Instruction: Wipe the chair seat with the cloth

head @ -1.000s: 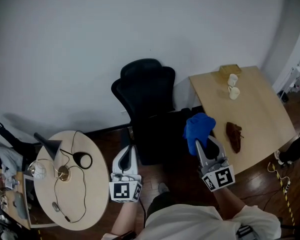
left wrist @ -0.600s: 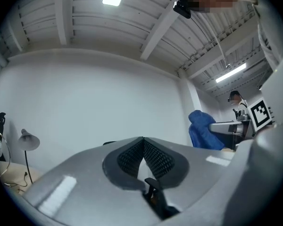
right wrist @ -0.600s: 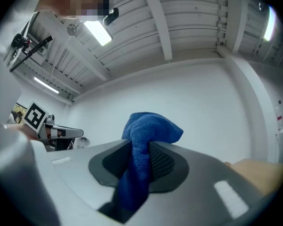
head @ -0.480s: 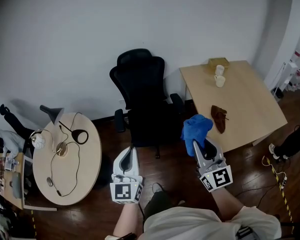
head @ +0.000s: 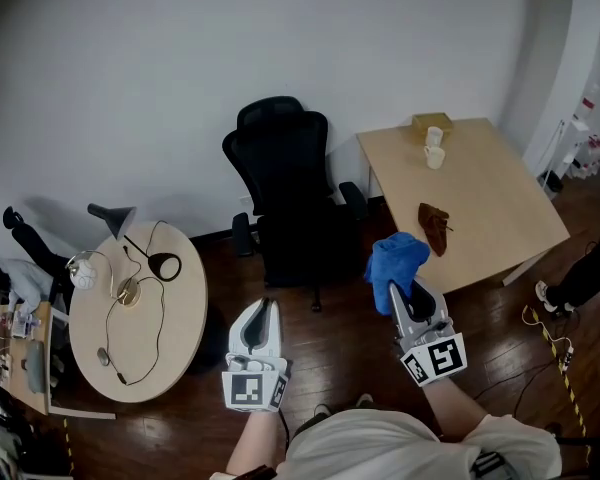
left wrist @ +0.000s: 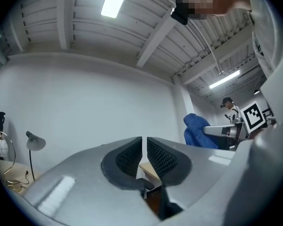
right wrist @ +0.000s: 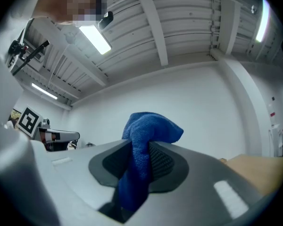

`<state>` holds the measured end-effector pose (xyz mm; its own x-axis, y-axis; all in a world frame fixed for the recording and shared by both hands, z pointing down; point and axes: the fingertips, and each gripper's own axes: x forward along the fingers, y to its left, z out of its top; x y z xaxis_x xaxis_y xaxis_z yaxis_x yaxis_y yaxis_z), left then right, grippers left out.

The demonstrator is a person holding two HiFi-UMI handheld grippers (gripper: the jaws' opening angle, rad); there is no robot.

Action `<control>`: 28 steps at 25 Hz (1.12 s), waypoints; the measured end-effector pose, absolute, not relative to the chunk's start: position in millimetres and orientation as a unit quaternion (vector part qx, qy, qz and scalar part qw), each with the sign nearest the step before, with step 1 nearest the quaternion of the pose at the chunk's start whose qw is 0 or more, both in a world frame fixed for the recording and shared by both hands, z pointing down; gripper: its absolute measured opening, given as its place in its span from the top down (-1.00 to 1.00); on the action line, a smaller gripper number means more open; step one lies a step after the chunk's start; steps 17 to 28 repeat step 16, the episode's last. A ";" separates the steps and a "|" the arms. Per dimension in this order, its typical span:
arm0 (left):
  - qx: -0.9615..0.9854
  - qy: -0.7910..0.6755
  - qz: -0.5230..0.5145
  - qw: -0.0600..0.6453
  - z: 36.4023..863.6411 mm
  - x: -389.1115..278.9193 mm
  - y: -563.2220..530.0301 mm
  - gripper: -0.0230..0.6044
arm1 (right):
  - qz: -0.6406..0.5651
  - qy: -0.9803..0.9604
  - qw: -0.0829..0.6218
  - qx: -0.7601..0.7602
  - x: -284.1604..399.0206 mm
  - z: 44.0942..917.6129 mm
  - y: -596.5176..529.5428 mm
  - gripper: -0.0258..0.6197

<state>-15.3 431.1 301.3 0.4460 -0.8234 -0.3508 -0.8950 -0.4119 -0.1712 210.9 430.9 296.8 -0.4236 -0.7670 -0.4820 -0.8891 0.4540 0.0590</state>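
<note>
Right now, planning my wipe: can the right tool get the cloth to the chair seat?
Probably yes: nothing stands between the right tool, shut on the cloth, and the bare chair seat ahead.

Chair (head: pixel 283 193) against wall (head: pixel 280 38), between left tabletop (head: pixel 175 333) and right tabletop (head: pixel 495 213); cups (head: pixel 434 157) at right tabletop's far edge; left gripper (head: pixel 263 308) and right gripper (head: pixel 412 303) before chair, cloth (head: pixel 395 258) in right gripper

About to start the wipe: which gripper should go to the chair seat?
Right. The right gripper is shut on the blue cloth, not yet on the chair seat. The left gripper has its jaws together with nothing between them.
</note>
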 end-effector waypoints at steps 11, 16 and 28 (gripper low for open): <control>-0.847 0.504 0.079 0.150 292.5 -44.0 444.9 0.92 | 0.161 0.831 0.191 -0.497 169.0 275.3 447.5 0.62; -0.862 0.494 -0.064 0.097 336.3 -50.2 459.5 0.91 | 0.169 0.831 0.192 -0.494 174.7 285.0 474.7 0.62; -0.862 0.494 -0.064 0.097 336.3 -50.2 459.5 0.91 | 0.169 0.831 0.192 -0.494 174.7 285.0 474.7 0.62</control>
